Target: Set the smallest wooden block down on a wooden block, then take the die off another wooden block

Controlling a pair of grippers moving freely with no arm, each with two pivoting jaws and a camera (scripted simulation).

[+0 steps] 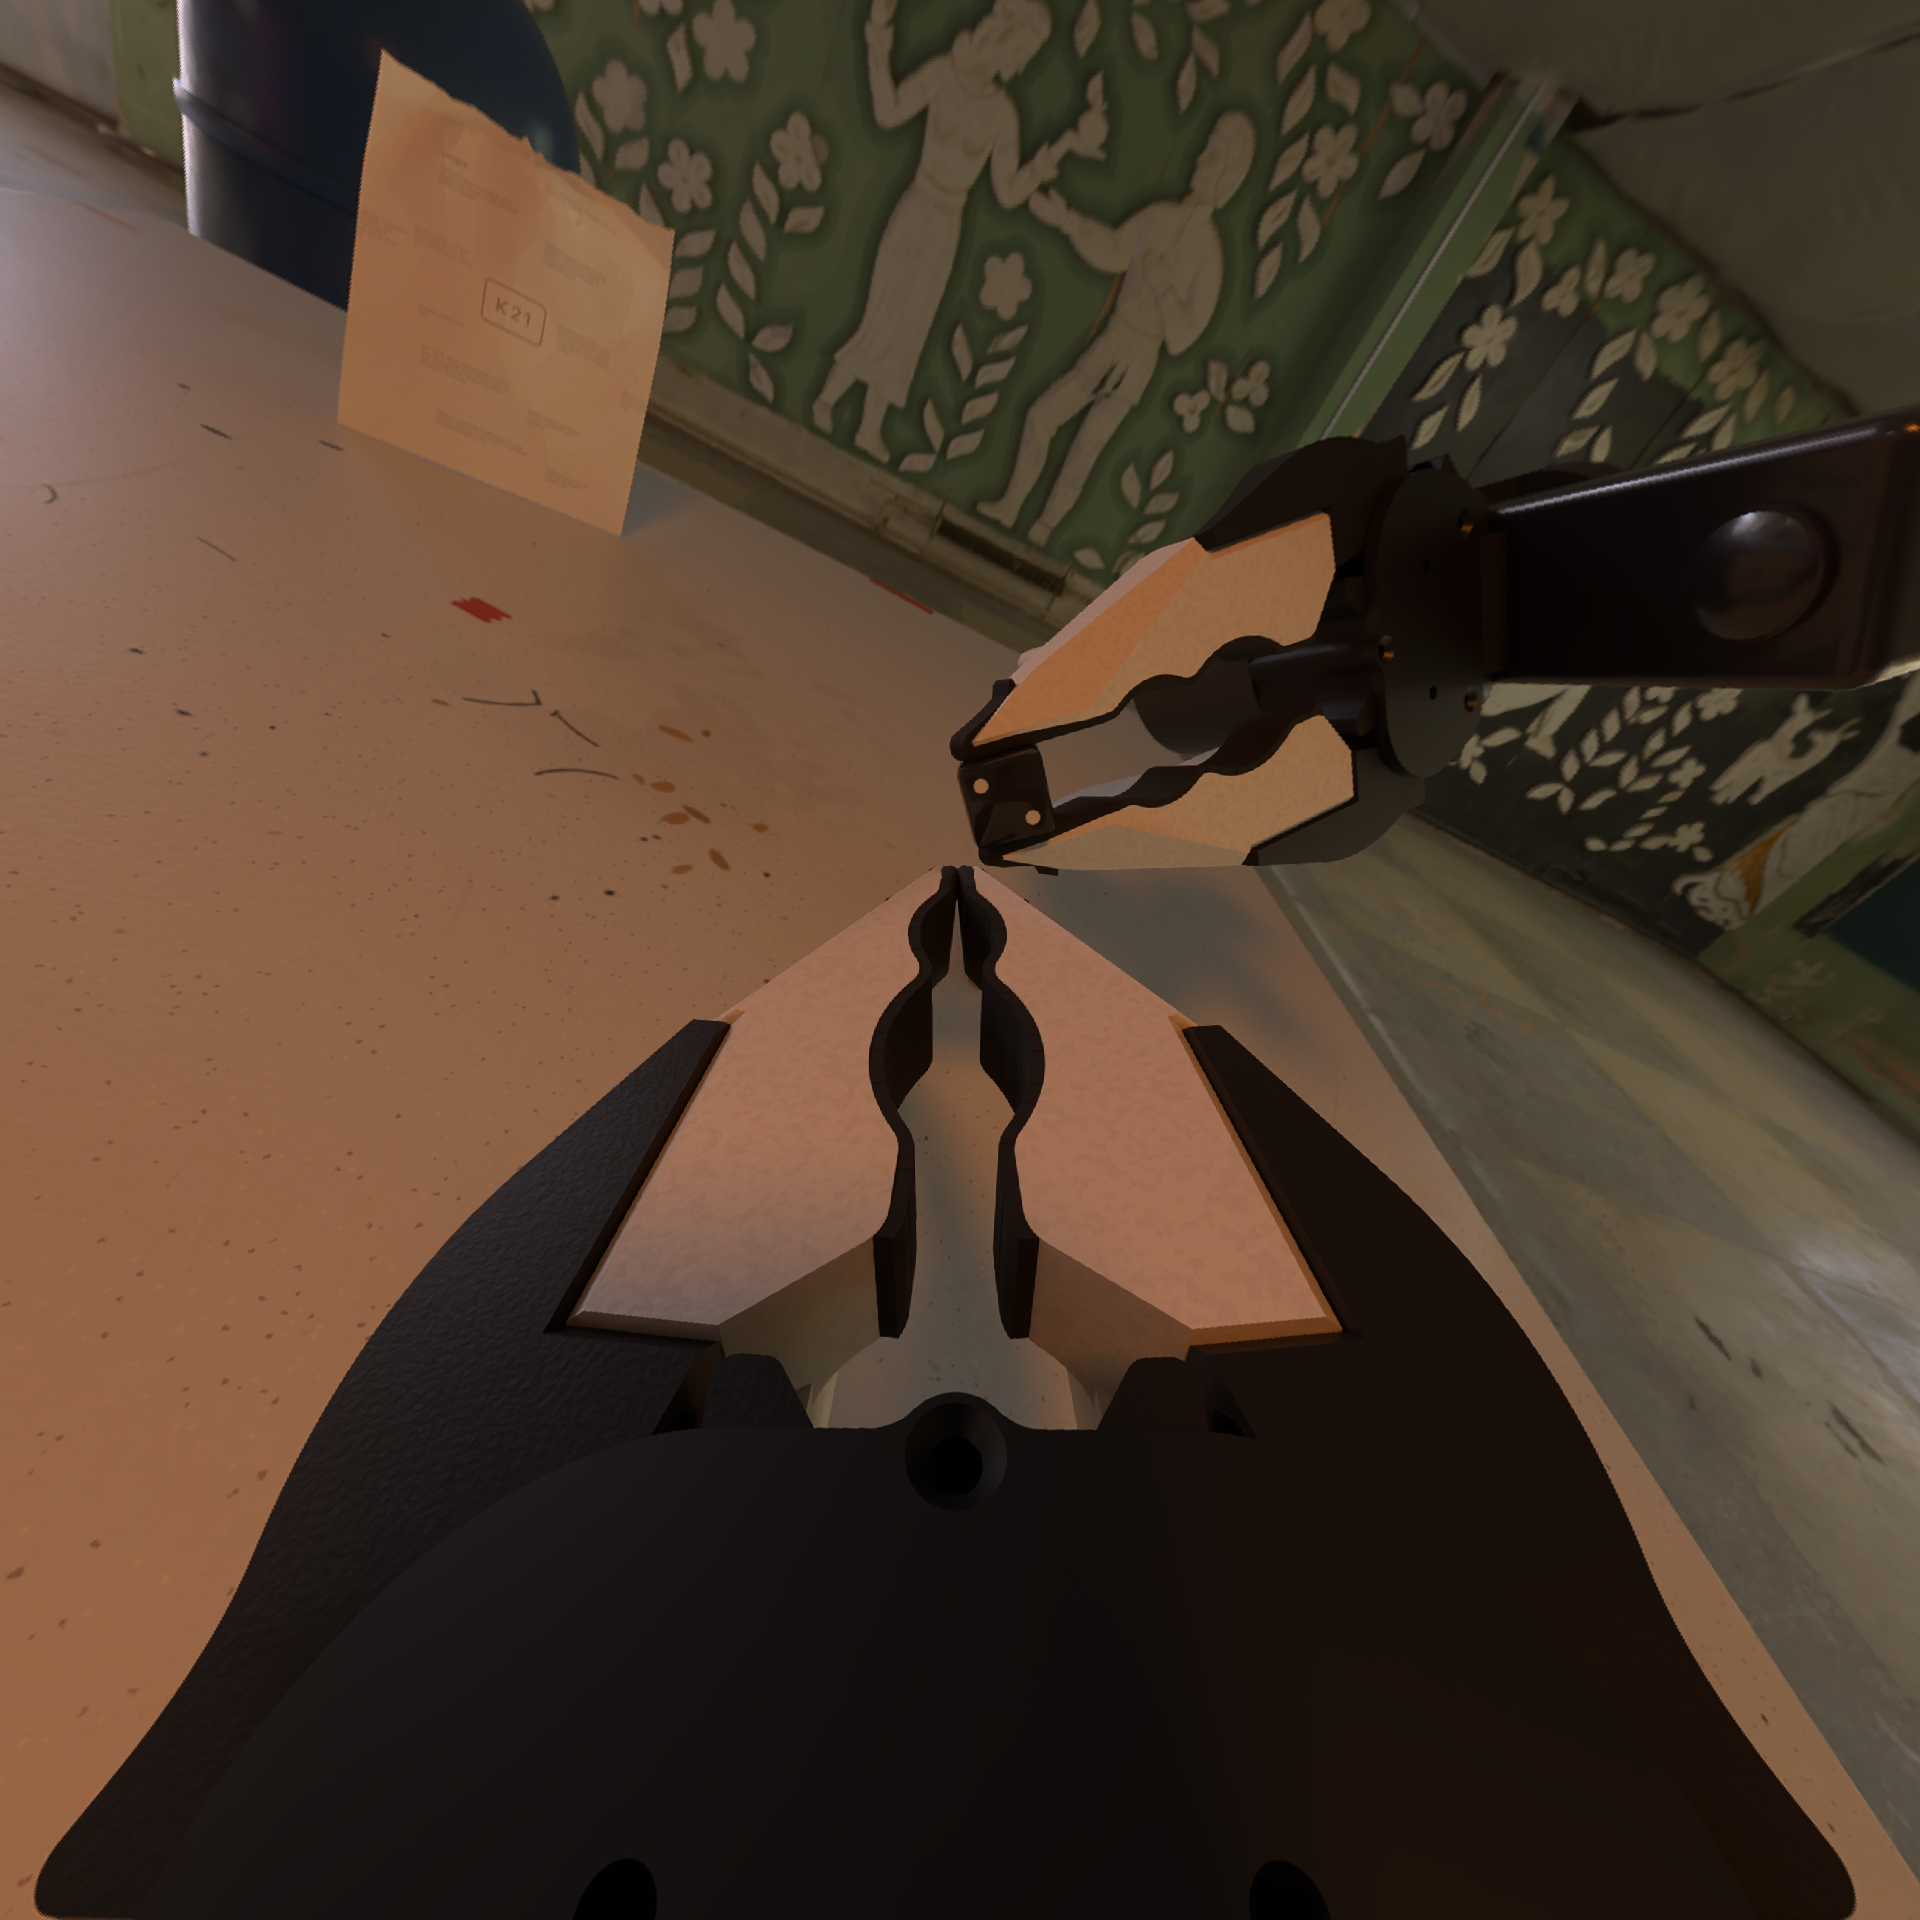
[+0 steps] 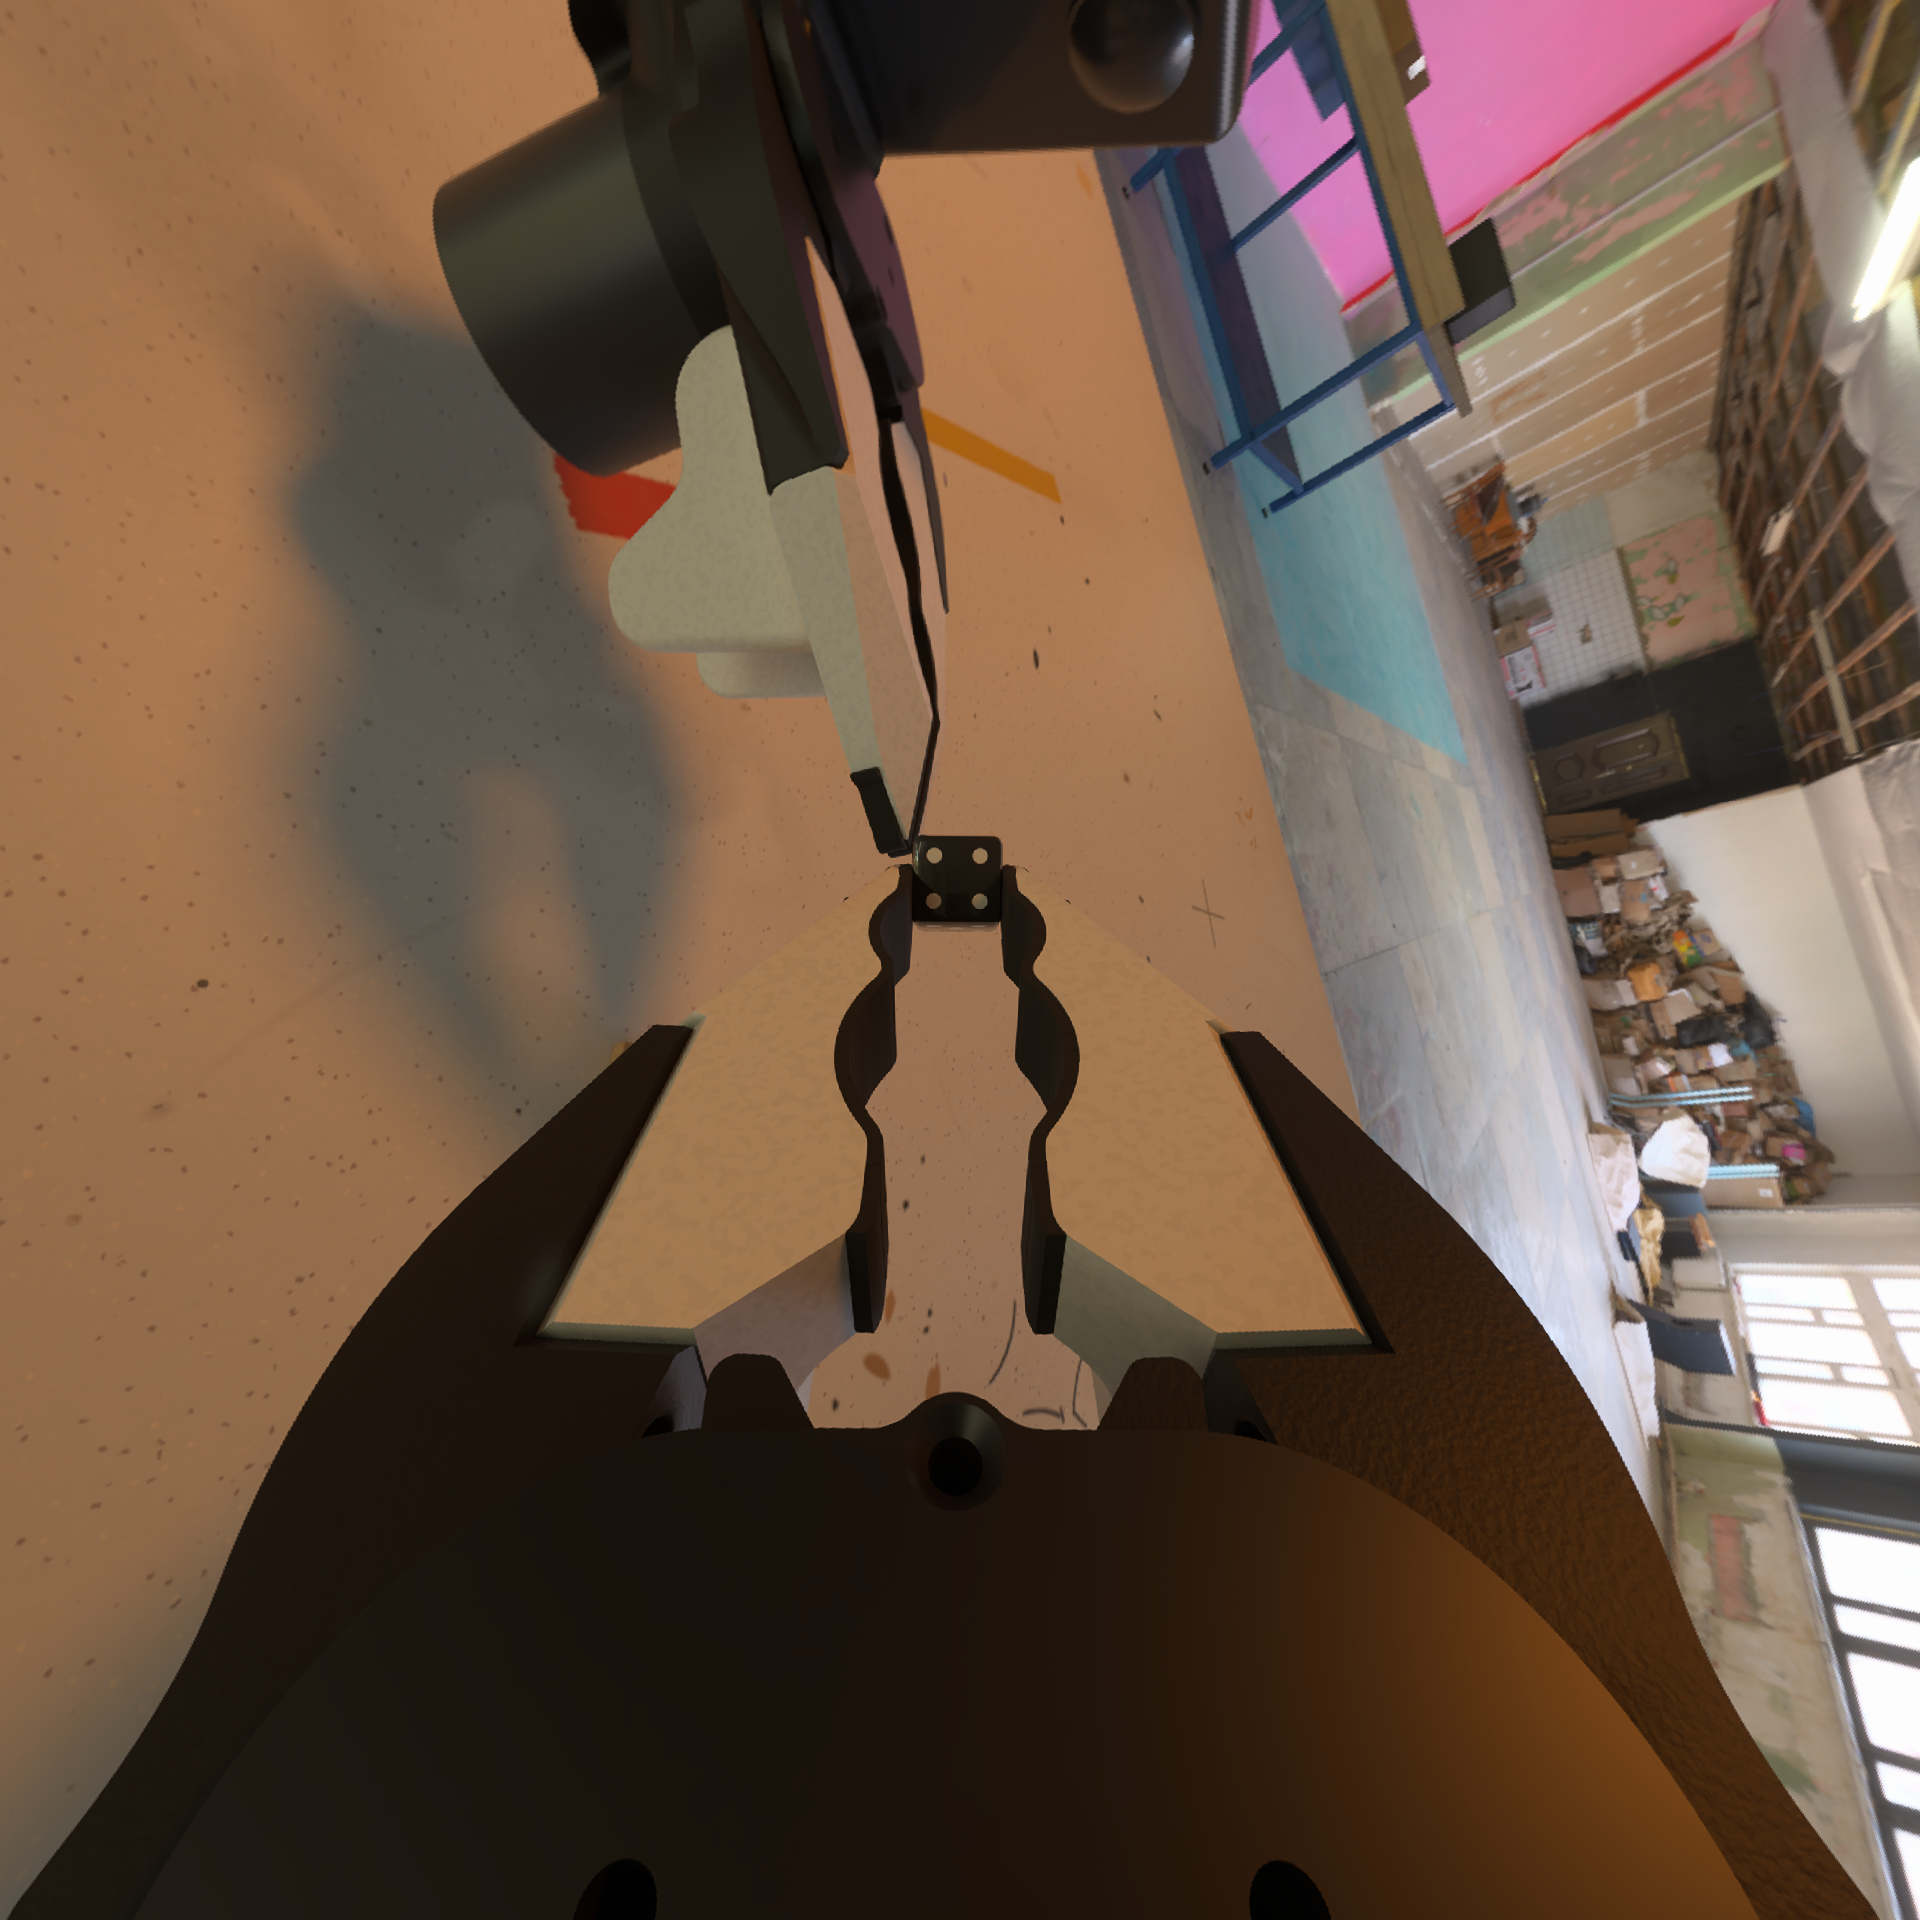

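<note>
- Oddly, no wooden block can be made out in either view.
- The left gripper (image 1: 958,878) has its jaws closed together, holding nothing, tips low over the table (image 1: 260,831).
- The right gripper (image 2: 956,883), at two o'clock in the left wrist view, has its jaws clamped on the black die (image 2: 957,881), which is lifted off the table.
- A paper sheet (image 1: 504,312) stands at eleven o'clock.
</note>
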